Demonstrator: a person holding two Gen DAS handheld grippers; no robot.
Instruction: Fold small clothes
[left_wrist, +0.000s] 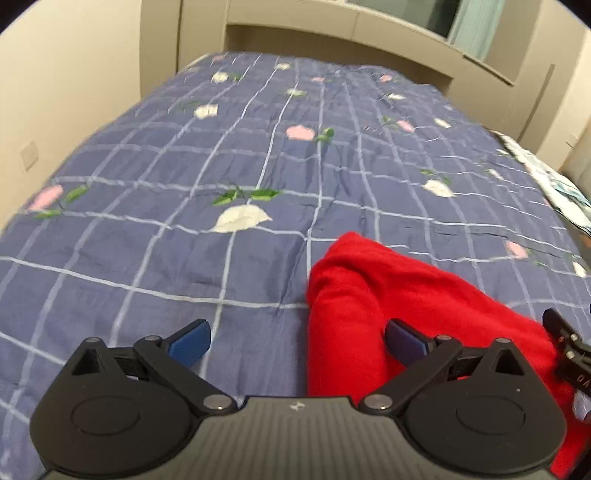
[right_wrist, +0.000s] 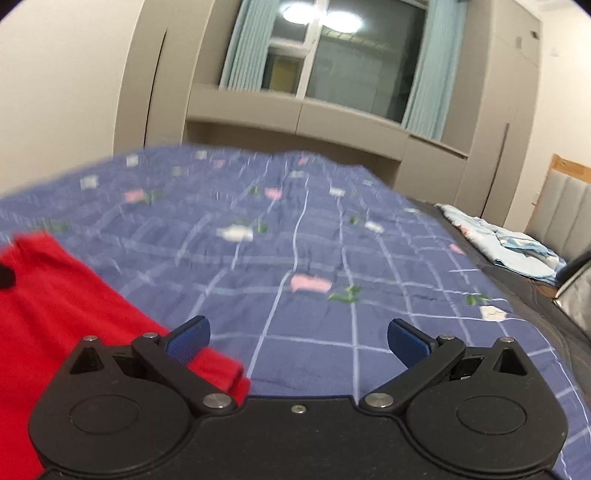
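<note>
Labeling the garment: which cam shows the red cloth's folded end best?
Left wrist. The red cloth lies sharp there, its rounded folded end in plain sight on the blue checked bedspread, by the open left tongs. Right wrist shows only a blurred flat stretch and a corner of it, partly behind the open right tongs.

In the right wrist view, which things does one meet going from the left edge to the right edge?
red garment → blue checked bedspread → light blue bedding pile → padded headboard
</note>
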